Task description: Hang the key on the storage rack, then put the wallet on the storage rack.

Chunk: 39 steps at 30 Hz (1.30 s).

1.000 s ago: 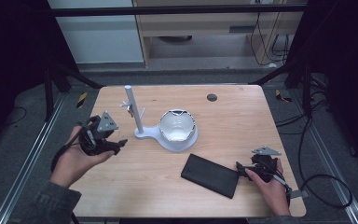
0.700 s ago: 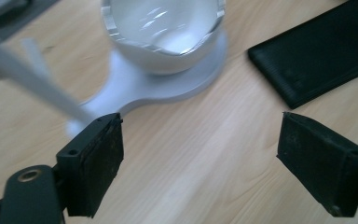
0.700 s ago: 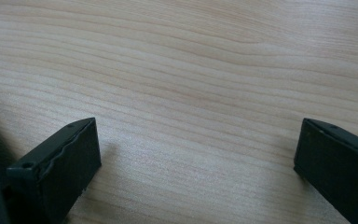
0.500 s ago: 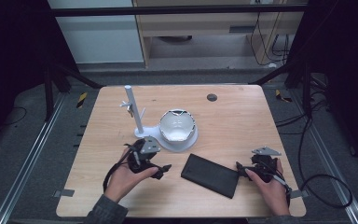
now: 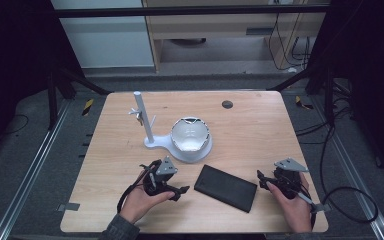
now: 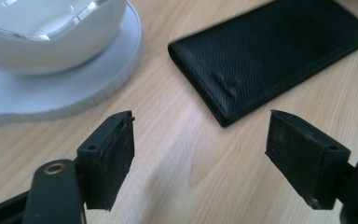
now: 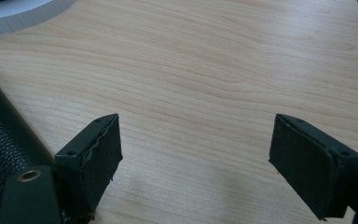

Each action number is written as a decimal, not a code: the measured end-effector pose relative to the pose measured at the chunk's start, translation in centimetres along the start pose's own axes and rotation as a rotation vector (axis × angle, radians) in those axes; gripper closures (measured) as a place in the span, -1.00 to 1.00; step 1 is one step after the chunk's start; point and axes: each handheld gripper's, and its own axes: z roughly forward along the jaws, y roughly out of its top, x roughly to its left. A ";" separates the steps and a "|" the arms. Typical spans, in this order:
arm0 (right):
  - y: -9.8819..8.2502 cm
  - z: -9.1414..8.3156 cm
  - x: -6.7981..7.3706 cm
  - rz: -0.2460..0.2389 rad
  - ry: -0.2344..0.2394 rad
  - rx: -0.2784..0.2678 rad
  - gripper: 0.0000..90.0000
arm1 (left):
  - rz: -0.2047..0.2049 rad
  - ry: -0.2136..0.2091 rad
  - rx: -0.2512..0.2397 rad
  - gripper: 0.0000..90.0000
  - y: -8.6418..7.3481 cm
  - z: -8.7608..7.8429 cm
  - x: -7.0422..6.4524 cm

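Surface: pale wood-grain table [image 5: 260,125], matt, rounded corners, on a dark floor.

Left gripper [image 5: 172,189]: jaws apart after a slight closing, nothing between them; black ribbed pads [image 6: 116,156]. Wallet just beyond, at 1 o'clock in the left gripper view.

Right gripper [image 5: 267,182]: jaws apart, likewise just narrowed, bare wood between; wallet edge at 9 o'clock in the right gripper view.

Wallet [image 5: 226,187]: long, flat, black pebbled leather, closed, lying between the grippers, touched by neither.

Stand [image 5: 152,142]: white plastic, smooth, upright post and round base bearing a glossy bowl [image 5: 190,136], at 12 o'clock from the wallet.

Step, as judged: approach before grasp. Next calls for low jaws slid under or over a thin edge.
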 end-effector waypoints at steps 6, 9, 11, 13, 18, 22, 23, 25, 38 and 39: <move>0.0 -0.3 0.0 0.004 -0.011 -0.002 -0.65 | 0.012 -0.016 0.044 -0.43 -0.1 0.6 -0.4; 0.0 -0.7 -0.2 0.009 -0.010 -0.017 -0.66 | 0.028 -0.019 0.049 -0.38 0.3 0.7 -0.9; 0.0 -0.9 -0.3 0.022 -0.005 -0.021 -0.68 | 0.038 -0.028 0.051 -0.34 0.6 0.7 -1.3; -0.1 -1.1 -0.5 0.031 0.002 -0.023 -0.69 | 0.058 -0.024 0.067 -0.22 1.0 0.8 -1.7; -0.5 -1.5 -0.4 0.020 0.028 -0.008 -0.71 | 0.065 -0.021 0.098 0.16 1.5 1.2 -1.4; -0.9 -2.1 -0.1 -0.007 0.080 -0.019 -0.67 | 0.081 -0.025 0.124 0.55 1.6 1.2 -1.3; -0.9 -2.2 -0.1 -0.021 0.087 -0.024 -0.64 | 0.084 -0.028 0.130 0.63 1.7 1.2 -1.3; -0.9 -2.4 0.0 -0.030 0.091 -0.029 -0.59 | 0.091 -0.035 0.154 0.78 1.7 1.3 -1.2; -0.9 -2.3 0.0 -0.040 0.096 -0.024 -0.43 | 0.116 -0.055 0.249 1.00 1.8 3.1 -0.9; -0.9 -2.3 0.0 -0.039 0.097 -0.022 -0.43 | 0.116 -0.057 0.253 1.00 1.8 3.3 -0.9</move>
